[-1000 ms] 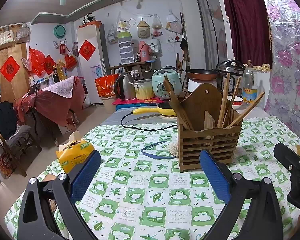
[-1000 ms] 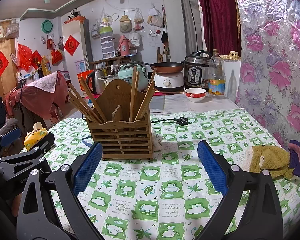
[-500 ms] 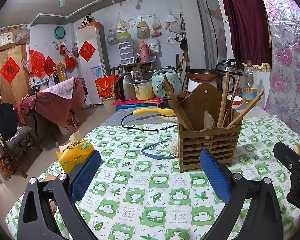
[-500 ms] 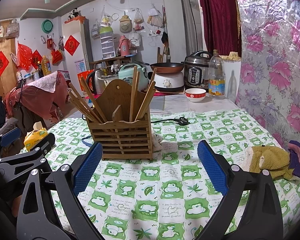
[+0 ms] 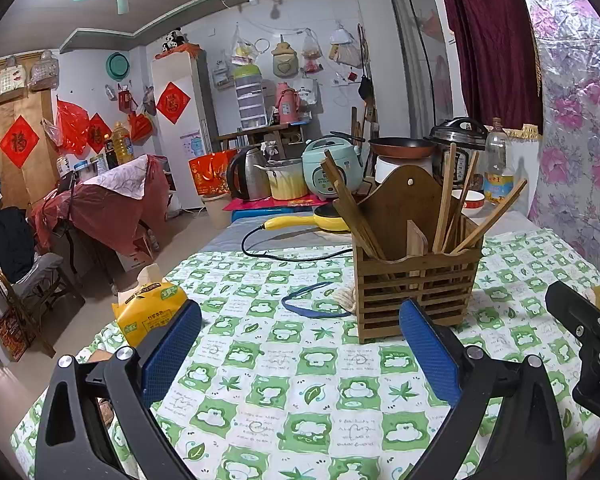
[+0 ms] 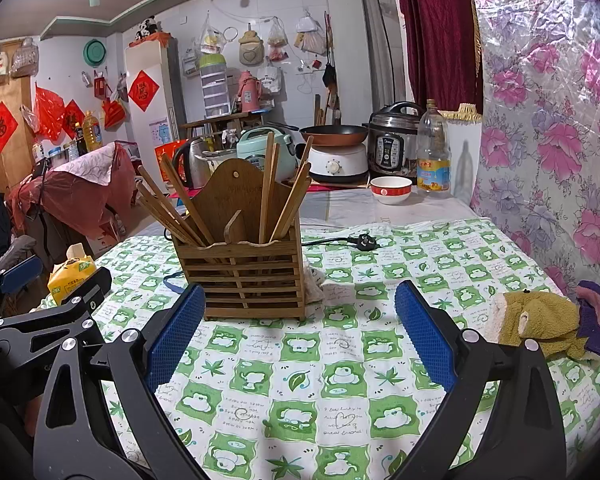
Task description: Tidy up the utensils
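Observation:
A slatted wooden utensil holder (image 5: pixel 416 288) stands on the green-and-white checked tablecloth (image 5: pixel 300 380); it also shows in the right wrist view (image 6: pixel 248 276). Several wooden chopsticks (image 5: pixel 444 200) lean in both of its compartments, and show in the right wrist view too (image 6: pixel 268 188). My left gripper (image 5: pixel 300 344) is open and empty, low over the cloth in front of the holder. My right gripper (image 6: pixel 296 336) is open and empty, just before the holder's front right. Each gripper shows at the edge of the other's view.
A yellow tissue pack (image 5: pixel 150 308) lies at the table's left edge. A blue band (image 5: pixel 312 304) and a black cable (image 5: pixel 284 252) lie left of the holder. A plush toy (image 6: pixel 540 324) lies right. A plug (image 6: pixel 364 240), red bowl (image 6: pixel 390 190), oil bottle and cookers stand behind.

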The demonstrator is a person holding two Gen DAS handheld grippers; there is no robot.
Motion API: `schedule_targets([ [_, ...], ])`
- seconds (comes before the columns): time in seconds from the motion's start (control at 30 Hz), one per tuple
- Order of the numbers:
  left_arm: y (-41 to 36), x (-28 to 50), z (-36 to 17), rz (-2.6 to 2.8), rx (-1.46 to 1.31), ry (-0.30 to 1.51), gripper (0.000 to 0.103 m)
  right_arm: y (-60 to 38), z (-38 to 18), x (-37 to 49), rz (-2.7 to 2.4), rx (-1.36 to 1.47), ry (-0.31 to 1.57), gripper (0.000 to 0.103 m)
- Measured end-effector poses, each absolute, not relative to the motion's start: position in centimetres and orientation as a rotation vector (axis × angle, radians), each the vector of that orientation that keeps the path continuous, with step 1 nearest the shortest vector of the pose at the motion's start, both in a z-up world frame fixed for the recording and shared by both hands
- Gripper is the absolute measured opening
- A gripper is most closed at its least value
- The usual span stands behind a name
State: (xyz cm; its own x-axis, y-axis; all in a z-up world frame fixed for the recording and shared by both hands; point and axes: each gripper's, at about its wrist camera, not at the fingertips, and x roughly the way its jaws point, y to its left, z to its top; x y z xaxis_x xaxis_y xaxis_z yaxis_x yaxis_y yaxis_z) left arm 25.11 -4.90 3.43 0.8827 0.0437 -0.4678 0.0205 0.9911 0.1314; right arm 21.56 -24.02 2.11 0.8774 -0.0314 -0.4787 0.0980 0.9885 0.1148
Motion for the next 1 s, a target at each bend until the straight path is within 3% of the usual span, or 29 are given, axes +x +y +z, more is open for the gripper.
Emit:
schedule_targets([
  [1.0,-5.05,25.06,3.39,0.0,0.139,0.49,0.097,-23.97,2.03,21.51,-0.067,0.137,0.495,0.093],
])
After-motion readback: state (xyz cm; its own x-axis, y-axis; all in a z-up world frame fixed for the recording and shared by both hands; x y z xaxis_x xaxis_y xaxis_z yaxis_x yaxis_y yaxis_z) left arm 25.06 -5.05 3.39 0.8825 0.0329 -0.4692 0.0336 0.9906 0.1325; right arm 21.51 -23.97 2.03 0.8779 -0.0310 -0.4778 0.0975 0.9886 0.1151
